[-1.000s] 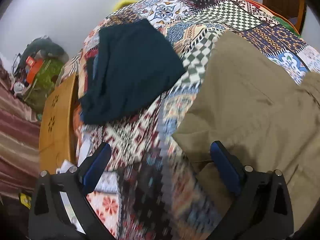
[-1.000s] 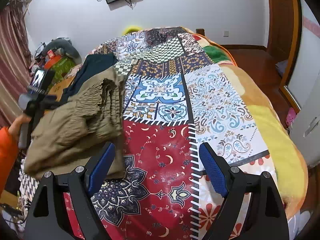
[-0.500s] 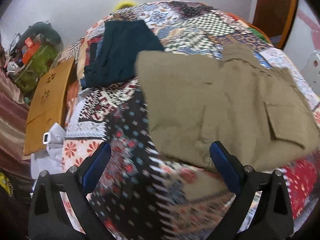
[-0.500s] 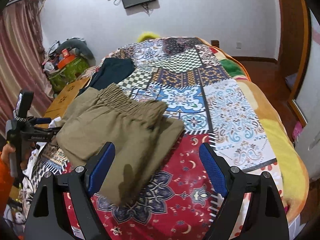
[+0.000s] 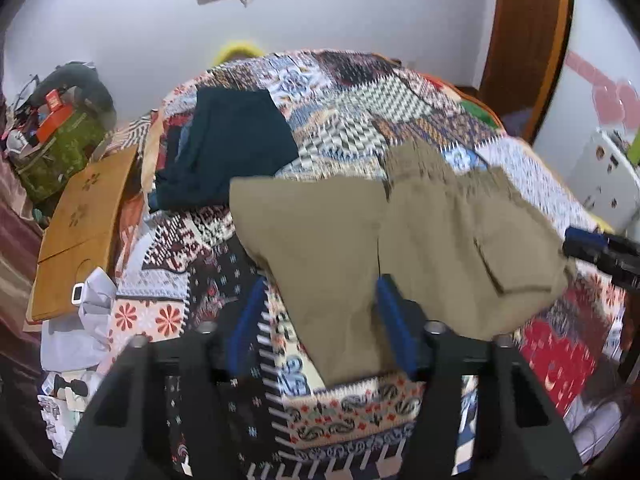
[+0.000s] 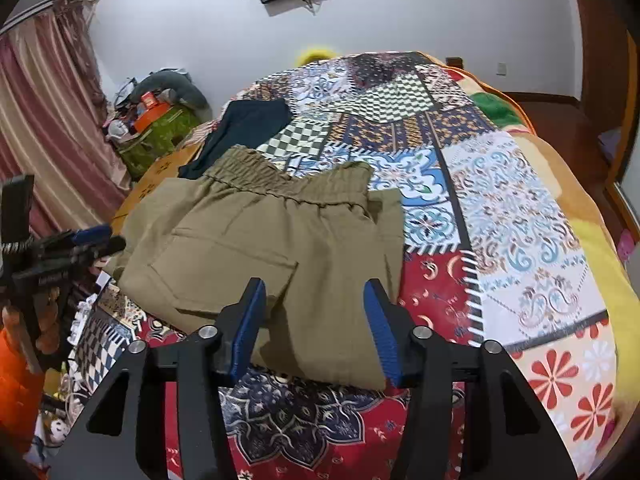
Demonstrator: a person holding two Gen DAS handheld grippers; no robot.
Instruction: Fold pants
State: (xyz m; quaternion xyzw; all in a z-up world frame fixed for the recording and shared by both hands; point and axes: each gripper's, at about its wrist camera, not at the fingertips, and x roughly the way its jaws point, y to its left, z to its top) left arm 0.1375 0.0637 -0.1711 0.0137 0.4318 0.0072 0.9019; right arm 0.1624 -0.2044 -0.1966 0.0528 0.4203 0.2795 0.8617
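The patchwork-print quilted bedspread (image 6: 500,216) fills most of both my wrist views, its panels running from red and navy florals near me to checks and paisley toward the white wall. On it lie the olive-khaki cotton pants (image 6: 280,240), folded into a broad, flat stack; from the right wrist they sit at about 10 o'clock from the picture's centre, with the gathered elastic waistband at the far edge and a patch pocket facing up. From the left wrist the same pants (image 5: 400,240) spread from centre toward 3 o'clock.

A dark teal folded garment (image 5: 228,148) lies beyond them at 11 o'clock, just beside the pants' far corner; whether they touch I cannot tell. A tan wooden board with flower cut-outs (image 5: 84,224) rests off the bed edge at 9 o'clock.

My right gripper (image 6: 316,320) is released, its blue pads spread apart above the pants' near edge and gripping nothing. My left gripper (image 5: 320,324) is likewise released, with the near hem of the pants seen between its blue fingers (image 5: 248,320).
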